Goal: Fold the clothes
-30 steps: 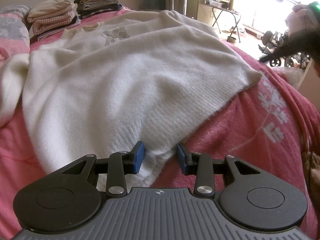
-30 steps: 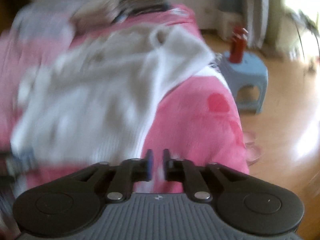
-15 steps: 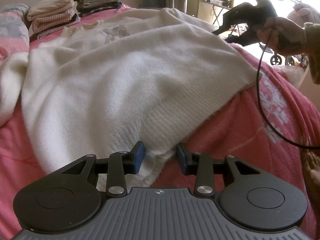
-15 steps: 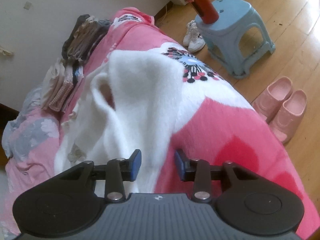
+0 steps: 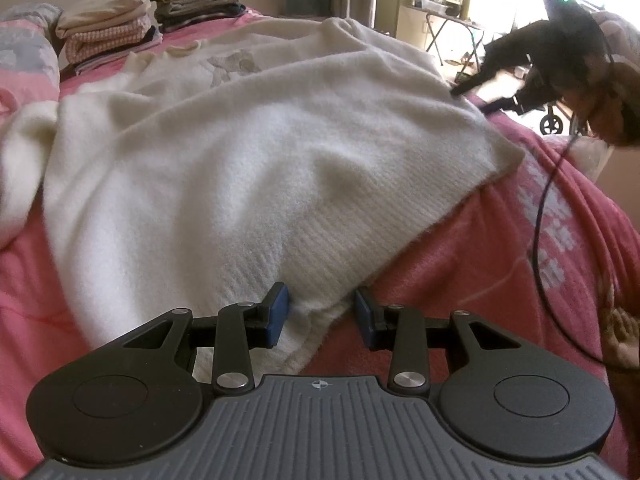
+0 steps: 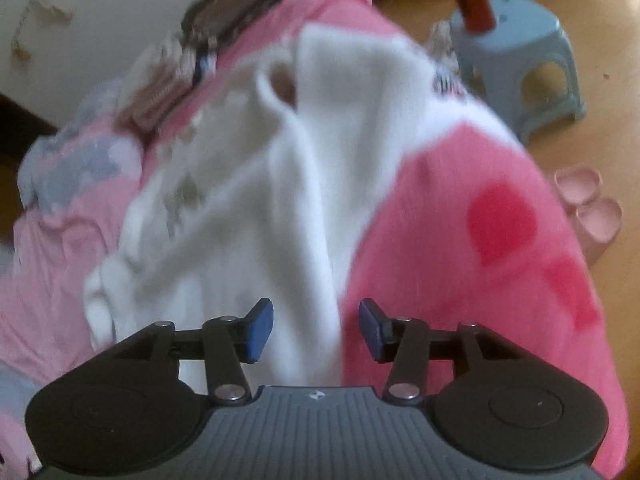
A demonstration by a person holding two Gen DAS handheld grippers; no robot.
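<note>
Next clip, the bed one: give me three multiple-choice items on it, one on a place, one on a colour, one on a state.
1. Where do the folded stacks of clothes lie?
A. at the bed's far end
B. on the stool
C. on the floor

2. What colour is the stool?
A. red
B. light blue
C. black

3. How is the right gripper?
A. shut on a slipper
B. shut empty
C. open over the sweater's edge

Key: 1 A, they sit beyond the white sweater; 2 B, seen in the right wrist view; 3 C, its blue pads stand apart.
</note>
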